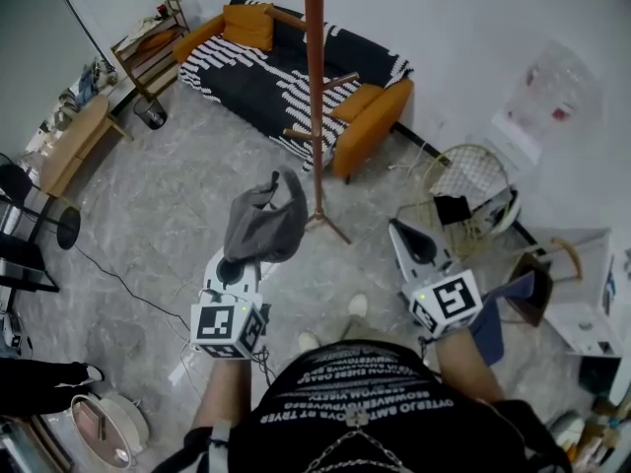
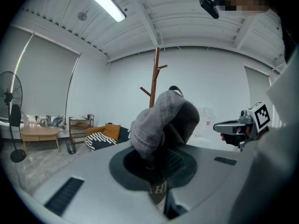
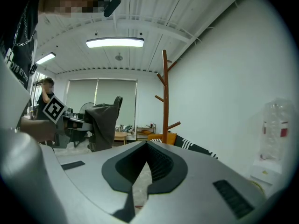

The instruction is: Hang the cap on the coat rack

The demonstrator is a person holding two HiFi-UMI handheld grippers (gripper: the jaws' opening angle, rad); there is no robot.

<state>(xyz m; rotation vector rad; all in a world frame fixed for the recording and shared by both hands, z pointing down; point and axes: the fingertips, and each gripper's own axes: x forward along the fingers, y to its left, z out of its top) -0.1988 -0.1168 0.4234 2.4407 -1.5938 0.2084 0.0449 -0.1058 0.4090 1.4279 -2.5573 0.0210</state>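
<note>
Holding a grey cap (image 1: 264,220) up beside the wooden coat rack (image 1: 315,97), not yet hung.
Clamped by its fabric in the tightly closed jaws of the left gripper (image 1: 237,264), in the air just left of the rack's pole and clear of its pegs; alongside, right gripper (image 1: 399,230) with jaws pressed together on nothing.

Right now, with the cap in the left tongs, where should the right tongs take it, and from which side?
Probably the raised free edge of the cap, coming from the right: the left tongs pinch its lower fold, and that edge stands up clear of them.
</note>
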